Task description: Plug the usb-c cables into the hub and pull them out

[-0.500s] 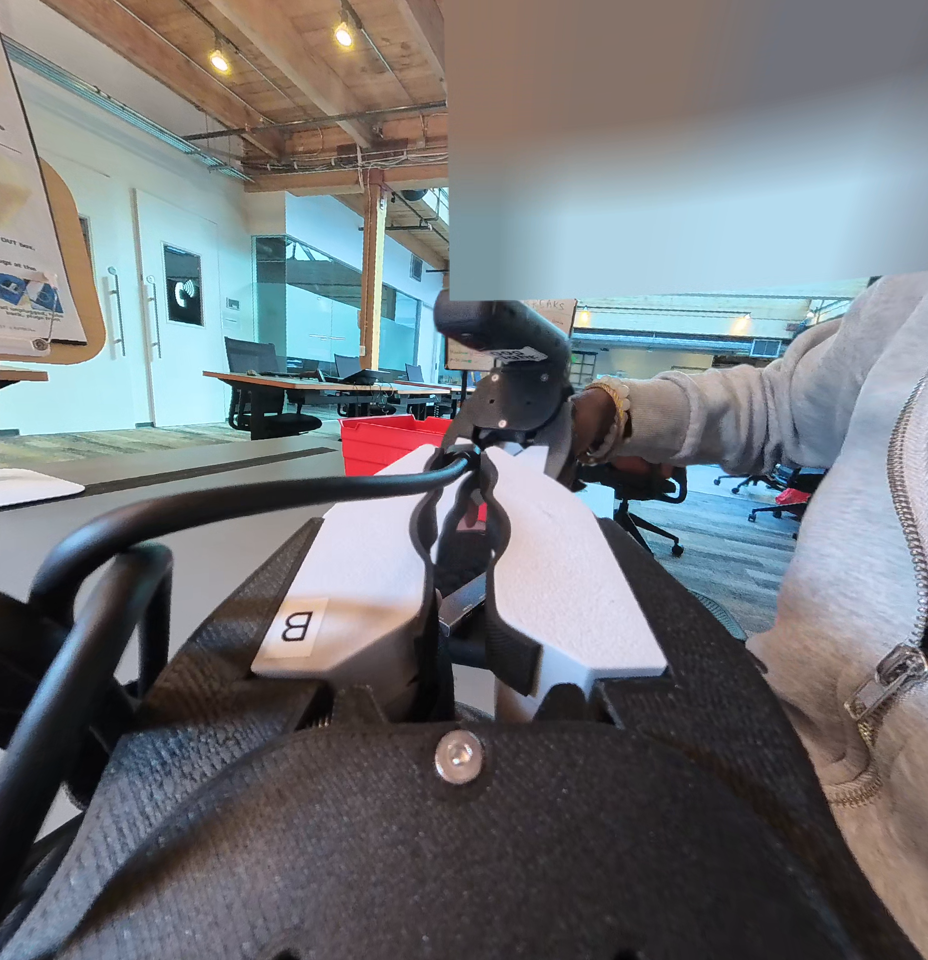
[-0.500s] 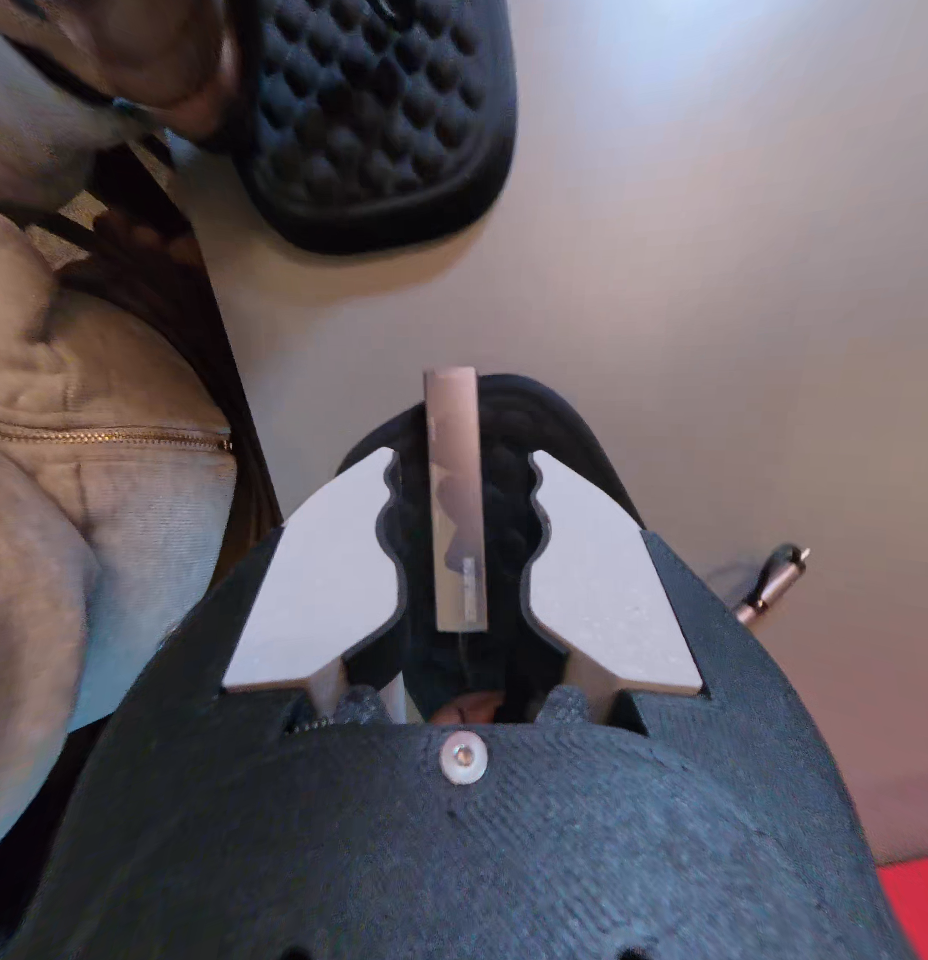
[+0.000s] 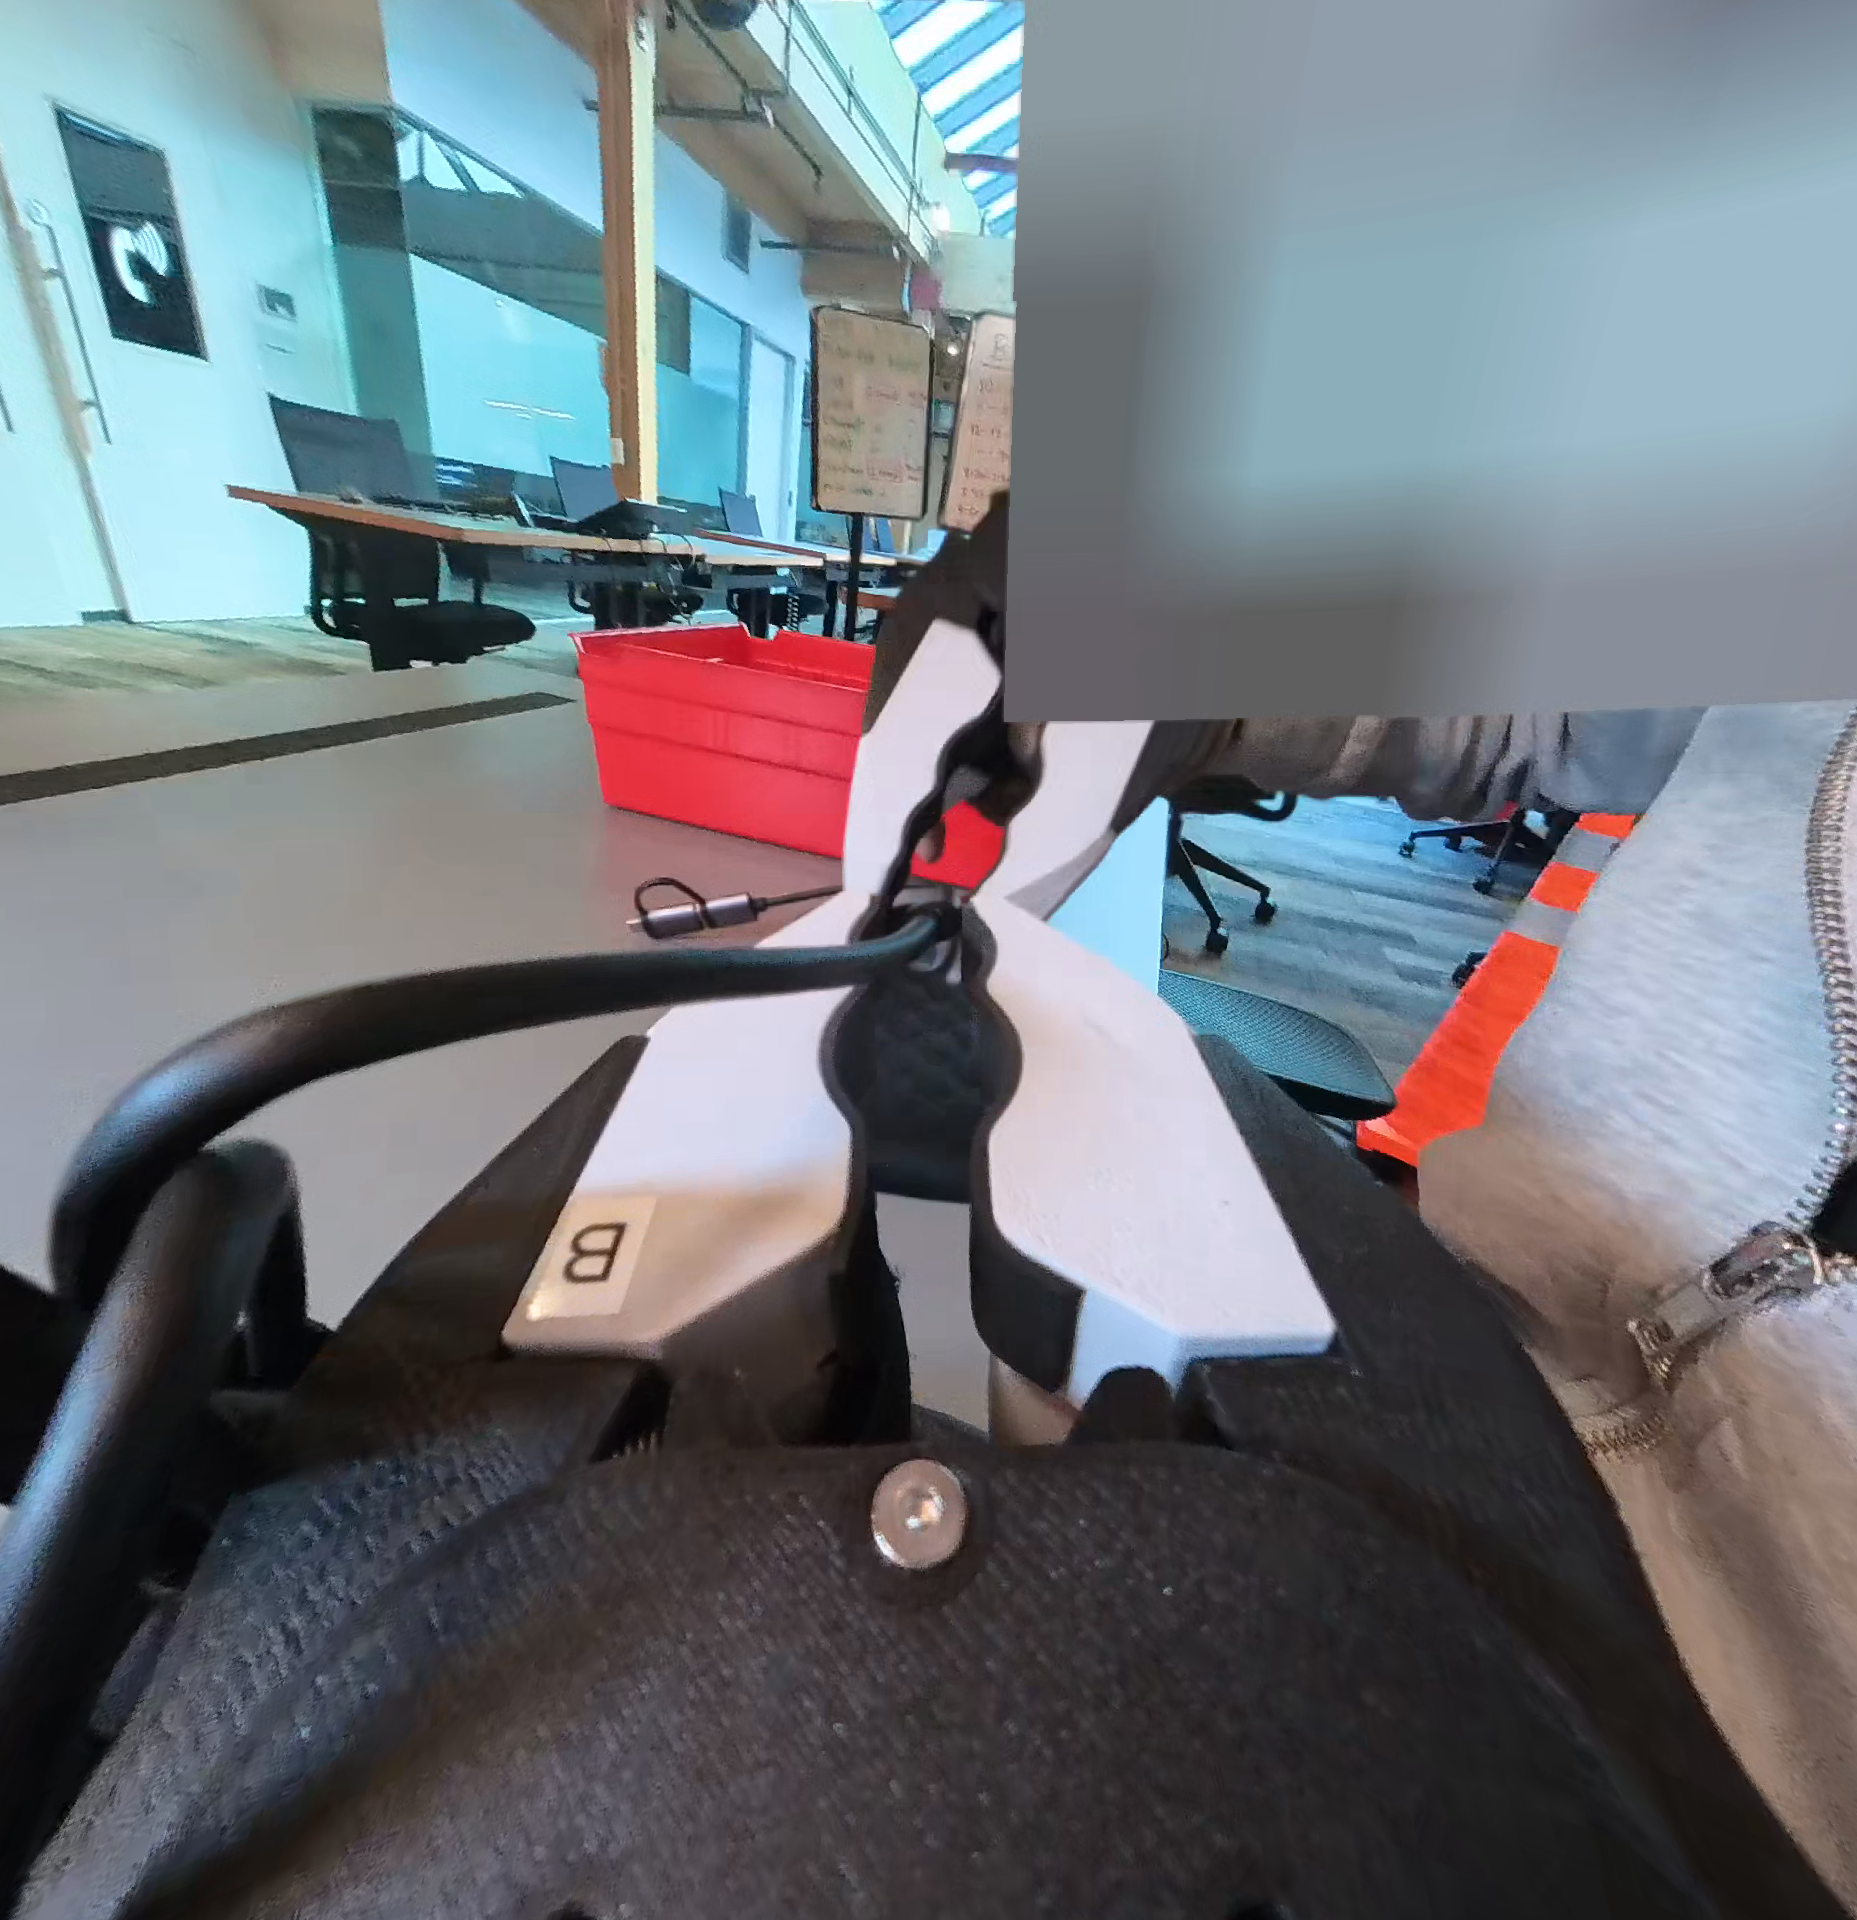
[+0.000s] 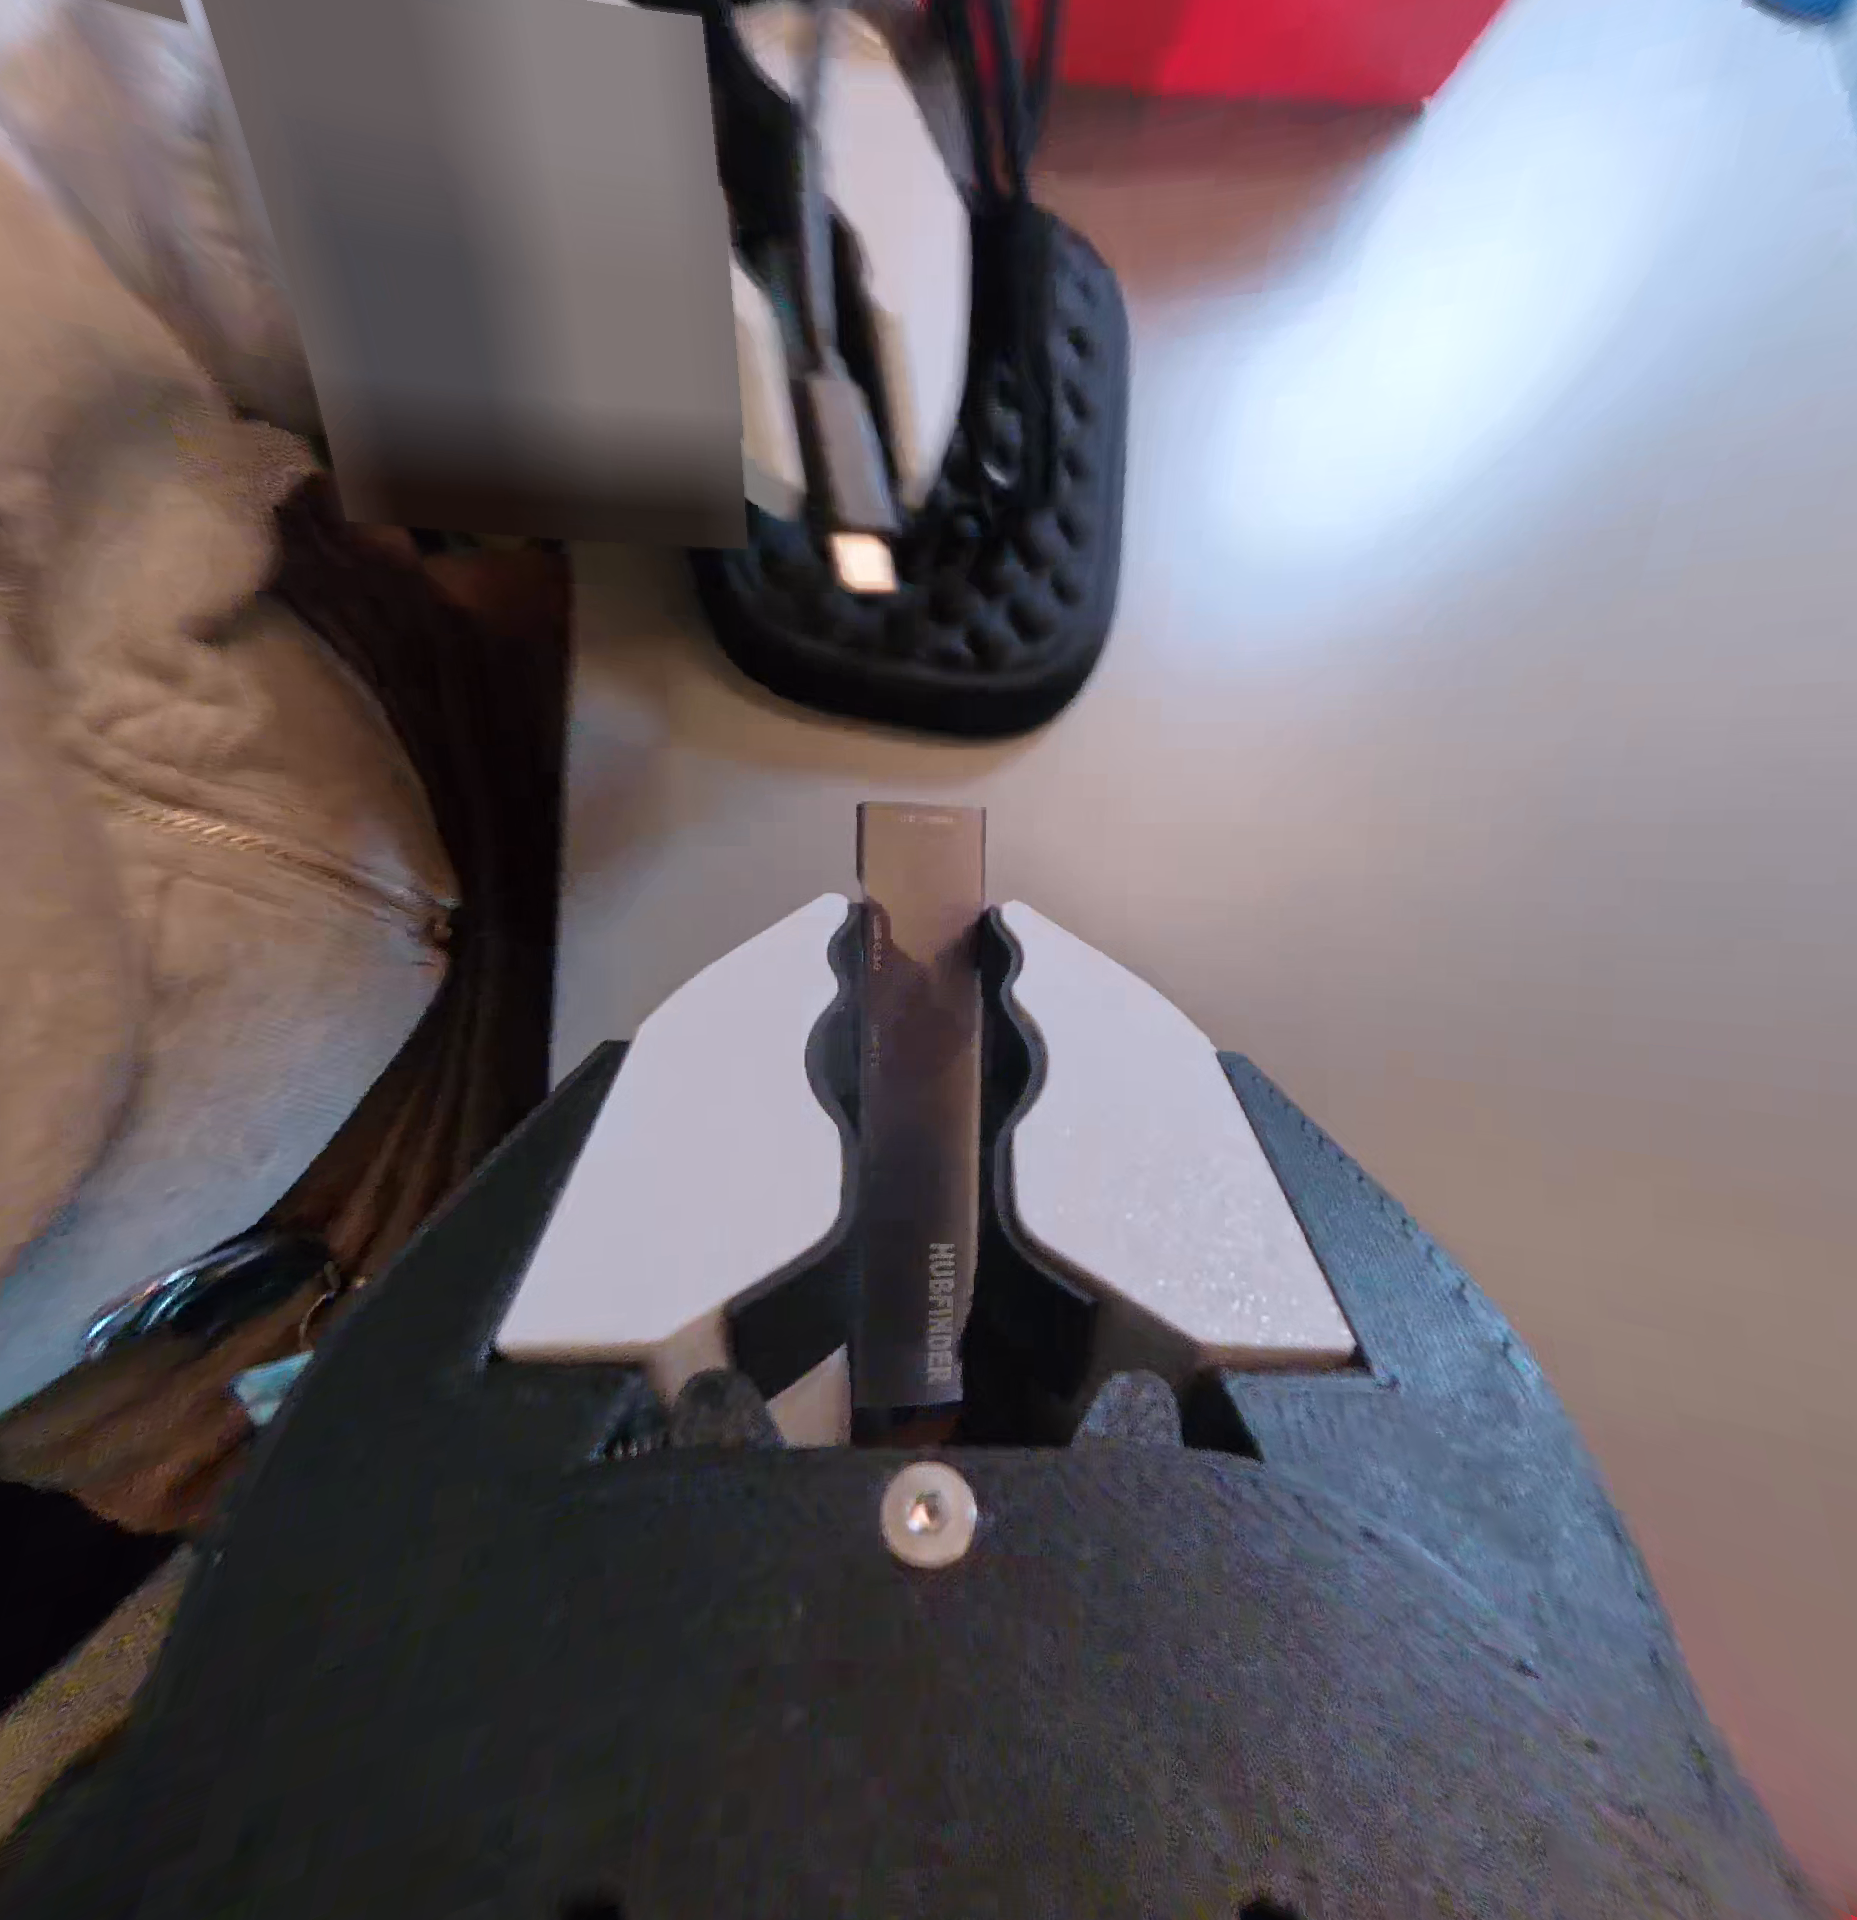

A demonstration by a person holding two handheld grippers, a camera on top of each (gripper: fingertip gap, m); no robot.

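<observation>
The step in hand appears to be the line-up before a plug-in: both parts are held clear of the table (image 4: pixel 1423 727), and nothing is mated yet.

The right tool (image 4: pixel 919 914) is clenched on the hub (image 4: pixel 919 1101), a slim dark grey bar held lengthwise between the white fingers (image 4: pixel 1121 1174), its free end poking out past the tips. In the right wrist view that end faces the plug (image 4: pixel 859 566), well apart from it, with bare table between.

The left tool (image 3: pixel 929 925) is clenched at its tips on a black cable (image 3: pixel 467 1003), which loops back over the tool's left side. The right wrist view shows the same cable's metal plug hanging out of that tool, its open end turned toward the hub.

A second cable end with a tethered cap (image 3: pixel 695 914) lies loose on the table near a red bin (image 3: pixel 716 727).

The next move calls for bringing plug and hub end onto one axis, then a straight push; the port cannot be made out, so its place on the hub cannot be confirmed. A tilted approach would likely jam.

Writing: the hub bears pale lettering along its face and finer print near the tip; the left tool carries a white sticker with one character (image 3: pixel 586 1257); whiteboards (image 3: pixel 870 416) stand behind. Contents not recorded.
</observation>
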